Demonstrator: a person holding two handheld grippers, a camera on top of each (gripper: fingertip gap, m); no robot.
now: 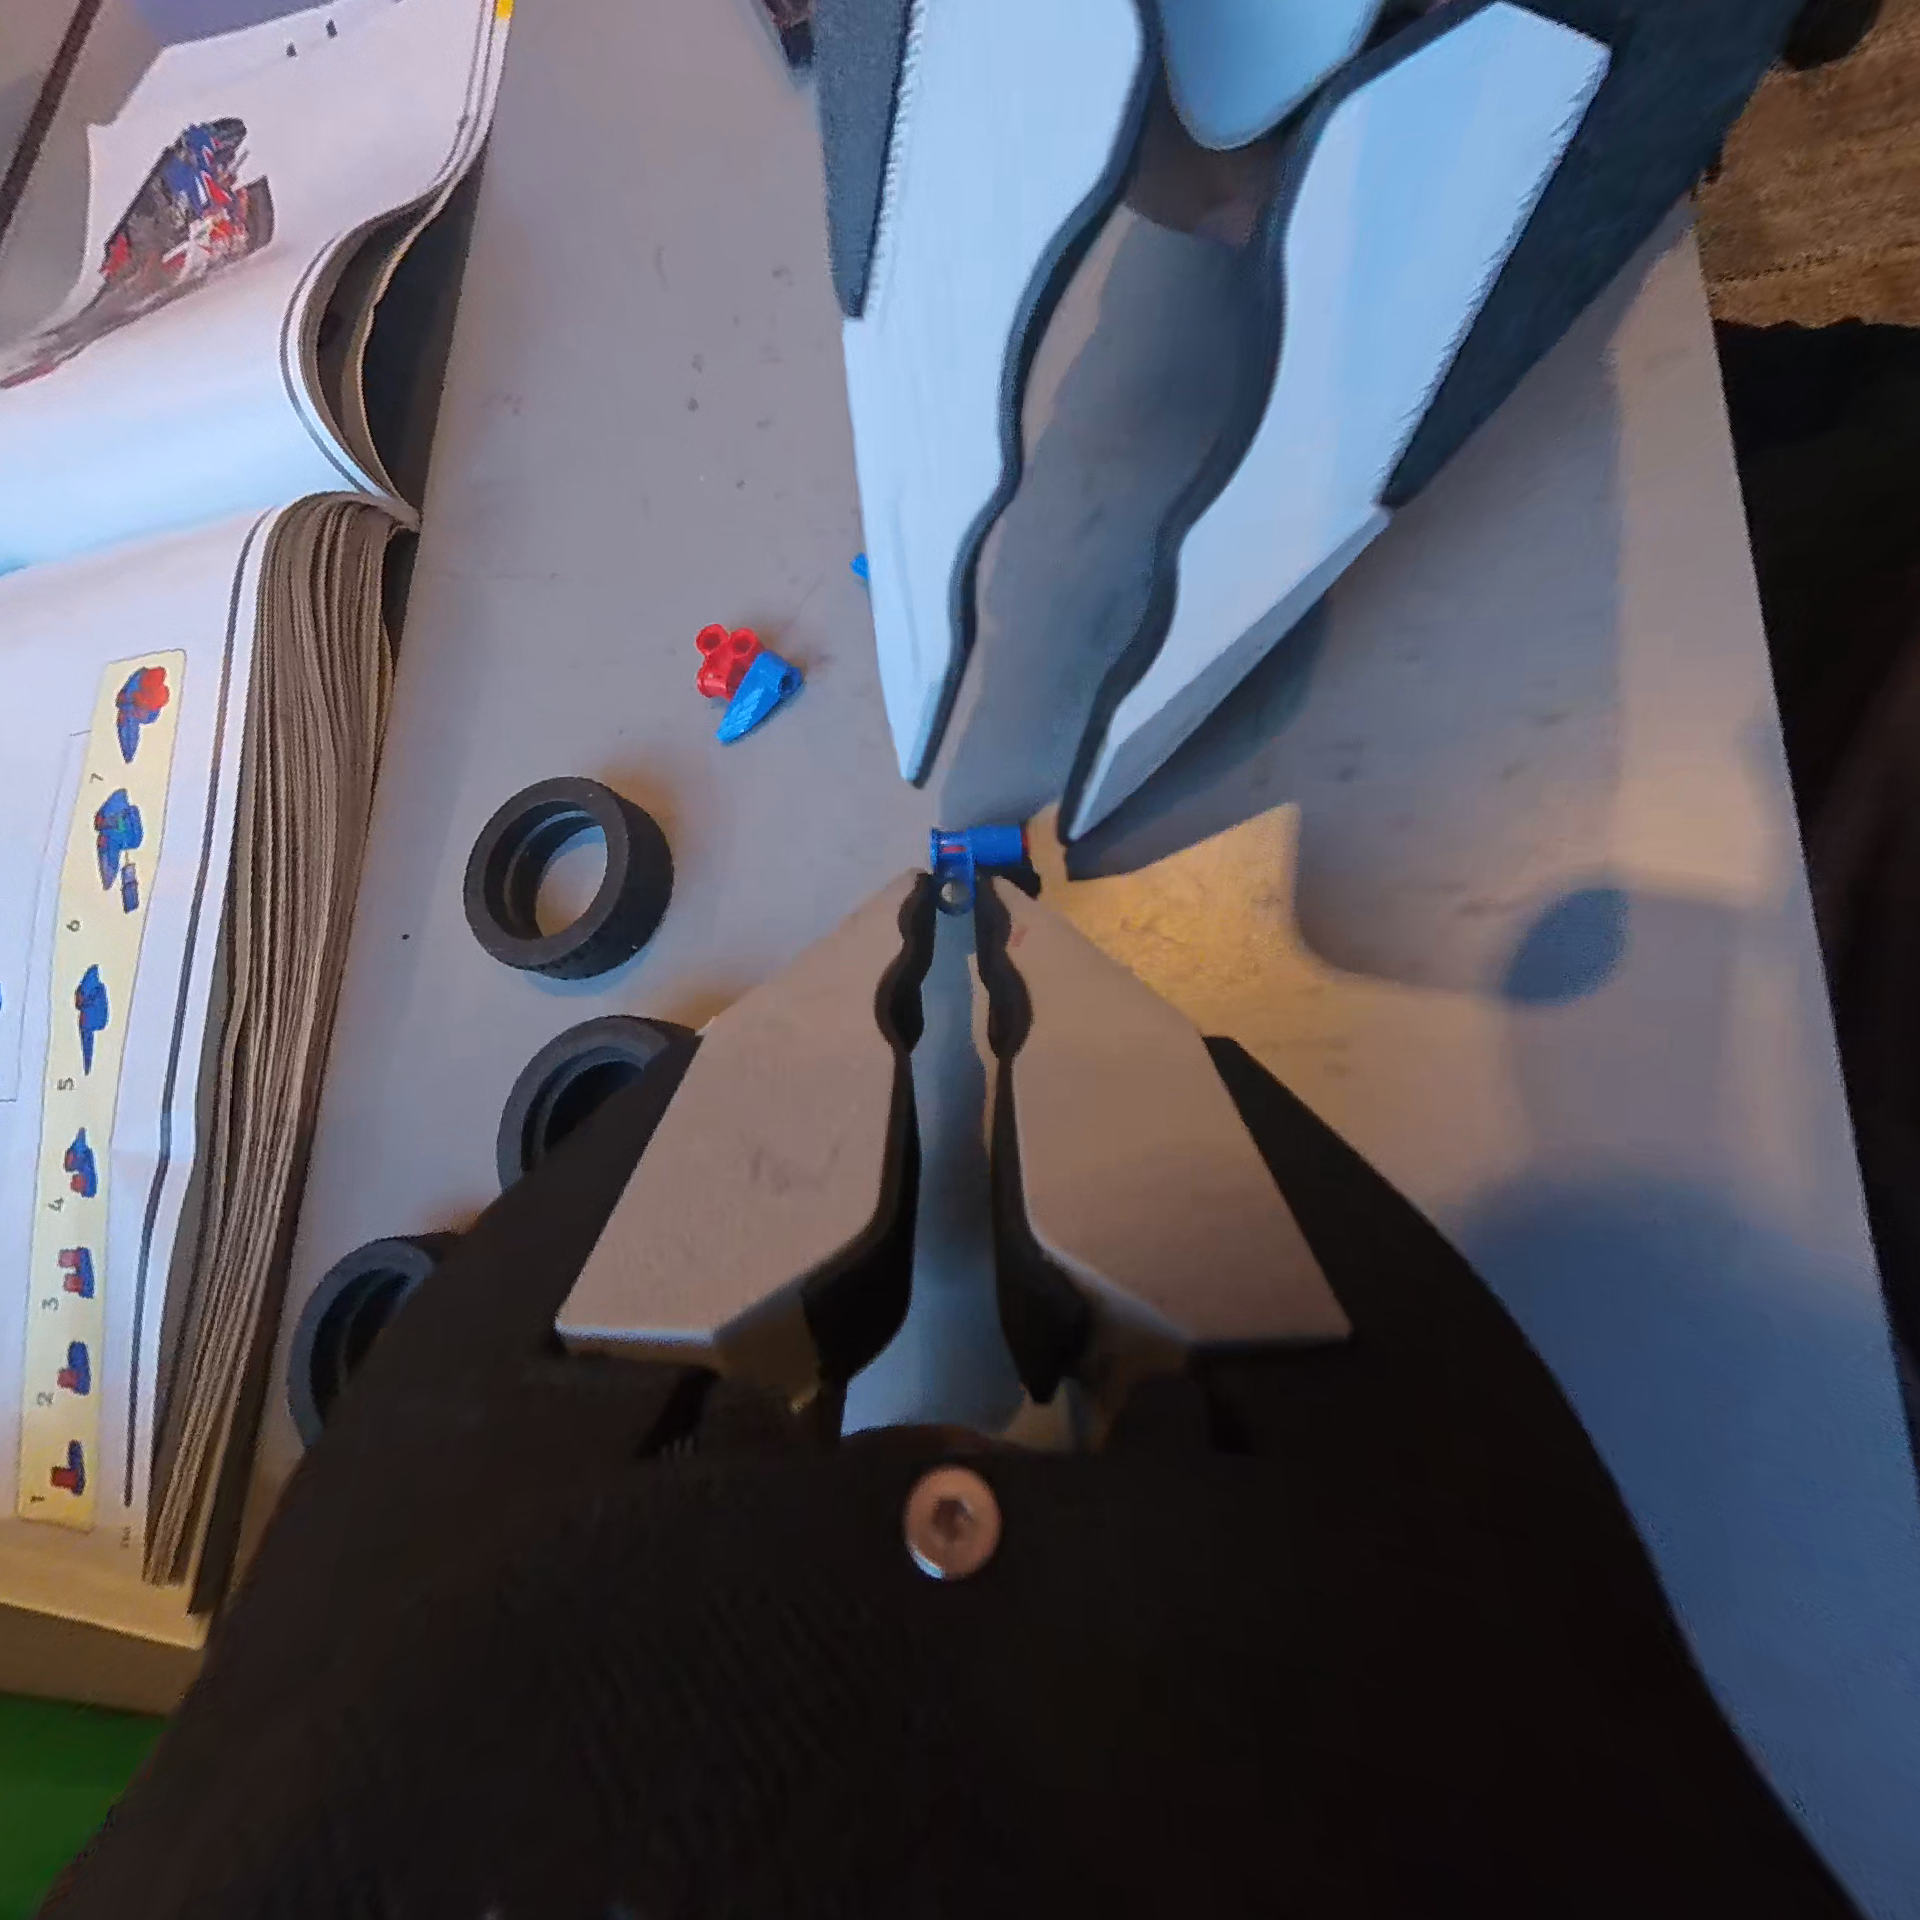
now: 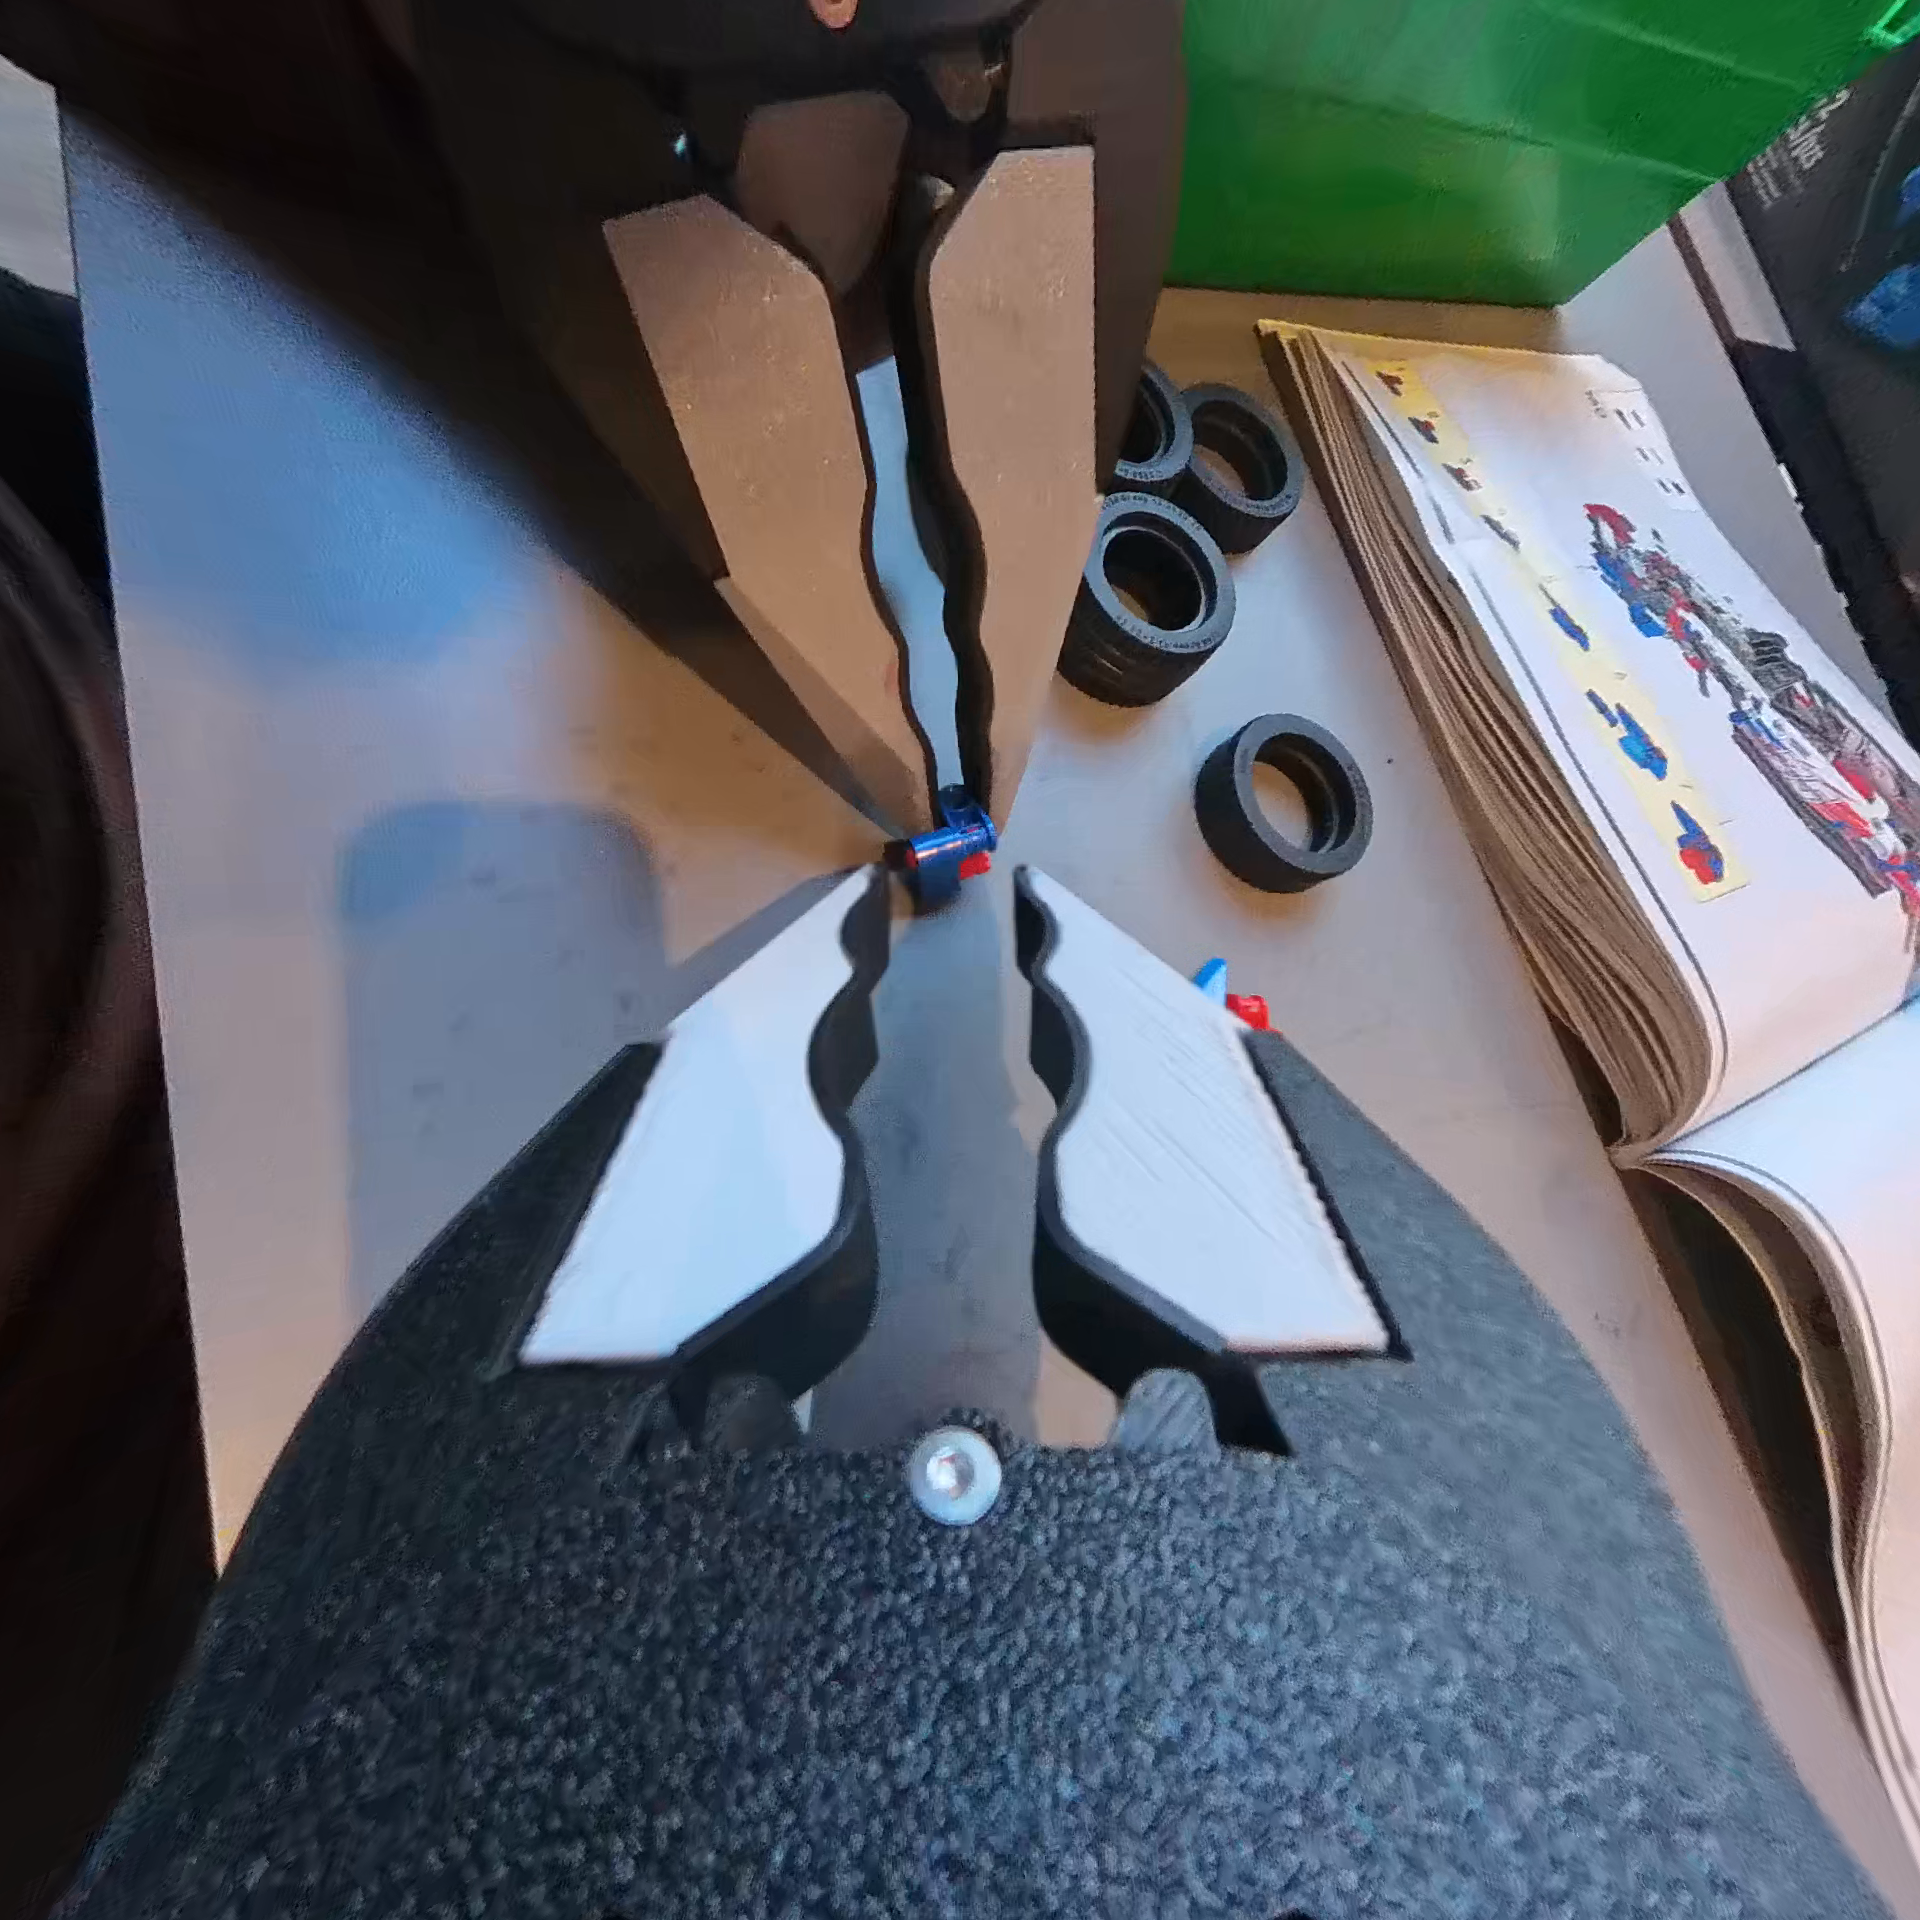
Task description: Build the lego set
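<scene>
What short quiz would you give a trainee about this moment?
1. True or false: the right hand-held gripper is clamped on the small blue piece.
2. How many black tyres does the right wrist view show on the table? A two, B four, C six.
3. Fill in: the left hand-held gripper is shut on the ____.

Key: 1 false, its jaws are apart; 2 B; 3 small blue piece.

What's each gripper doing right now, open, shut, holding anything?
Left gripper: shut on the small blue connector piece, pinched at the fingertips.
Right gripper: open, jaws apart, fingertips right at the same piece, holding nothing.
</scene>
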